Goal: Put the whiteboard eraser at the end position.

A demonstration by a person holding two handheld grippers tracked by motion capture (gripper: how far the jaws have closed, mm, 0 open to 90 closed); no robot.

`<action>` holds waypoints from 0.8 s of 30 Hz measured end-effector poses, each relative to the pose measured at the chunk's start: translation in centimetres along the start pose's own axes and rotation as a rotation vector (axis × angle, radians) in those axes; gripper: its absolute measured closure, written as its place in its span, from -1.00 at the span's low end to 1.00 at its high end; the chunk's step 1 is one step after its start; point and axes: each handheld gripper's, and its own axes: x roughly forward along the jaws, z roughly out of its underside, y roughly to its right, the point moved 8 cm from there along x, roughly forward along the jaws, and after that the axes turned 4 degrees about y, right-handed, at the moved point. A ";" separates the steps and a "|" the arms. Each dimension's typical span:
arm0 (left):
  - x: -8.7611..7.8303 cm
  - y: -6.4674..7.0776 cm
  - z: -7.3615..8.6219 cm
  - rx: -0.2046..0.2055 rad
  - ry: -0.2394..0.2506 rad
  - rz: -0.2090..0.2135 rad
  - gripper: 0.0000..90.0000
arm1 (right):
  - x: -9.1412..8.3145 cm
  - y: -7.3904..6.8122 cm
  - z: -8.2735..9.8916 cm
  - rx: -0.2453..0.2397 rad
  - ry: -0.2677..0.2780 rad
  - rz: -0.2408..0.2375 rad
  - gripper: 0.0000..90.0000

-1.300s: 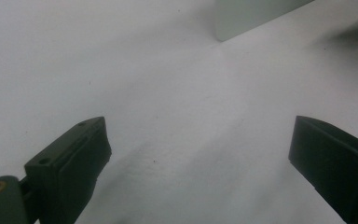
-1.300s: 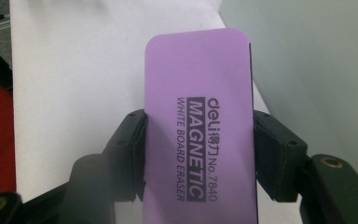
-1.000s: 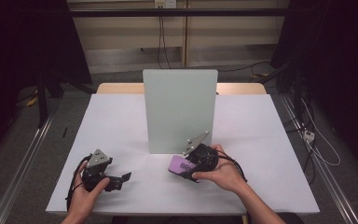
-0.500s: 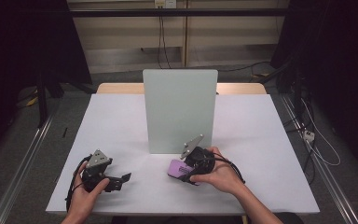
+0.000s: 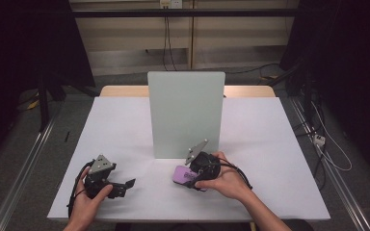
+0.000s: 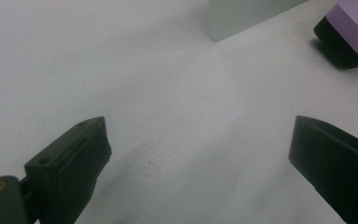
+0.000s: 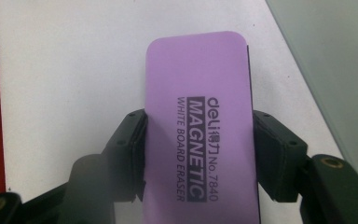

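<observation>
right gripper point(image 5: 189, 177): jaws clamped on the 2 long sides of the eraser point(image 7: 199, 135), pads pressed flat to its edges; sits just in front of the board's right half, low over the table
right gripper, own view: 2 black jaws rise from the bottom, 1 each side of the eraser, no gap at either pad
right hand point(image 5: 224, 177): wrapped round the gripper body from the near-right; cable loops out behind it
left gripper point(image 5: 125, 185): jaws wide apart, nothing between them; points right across the table toward the eraser, well apart from it
left gripper, own view: 2 black jaws spread to the frame's sides, bare white table between; eraser corner at top right, board's bottom edge at top
left hand point(image 5: 89, 204): grips the body from below at the near-left edge; grey plate on top
eraser: purple top, black base, rounded corners; held in the right jaws, near the table surface in front of the board; cannot tell if it touches the table
eraser print: "deli", "MAGNETIC", "WHITE BOARD ERASER", "No.7840", text runs along its length
board point(image 5: 186, 113): pale grey-green panel, upright at table centre, faces the person; its foot is just behind the right gripper
table point(image 5: 120, 120): white top, wood strip shows at its far edge
floor: grey, cables on the right side, rail along the left
</observation>
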 end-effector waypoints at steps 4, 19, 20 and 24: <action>0.0 0.1 0.0 -0.008 0.000 0.001 -0.89 | 0.1 0.1 0.0 0.004 -0.002 -0.003 -0.08; 0.1 0.1 0.0 -0.001 -0.004 0.002 -0.89 | 0.4 0.3 0.1 0.028 0.017 -0.009 -0.09; 0.0 0.1 0.0 0.001 -0.009 0.000 -0.89 | 0.4 0.3 0.2 0.038 0.019 -0.013 -0.09; 0.0 0.0 0.0 -0.005 -0.003 -0.003 -0.89 | 0.5 0.4 0.3 0.038 0.019 -0.014 -0.09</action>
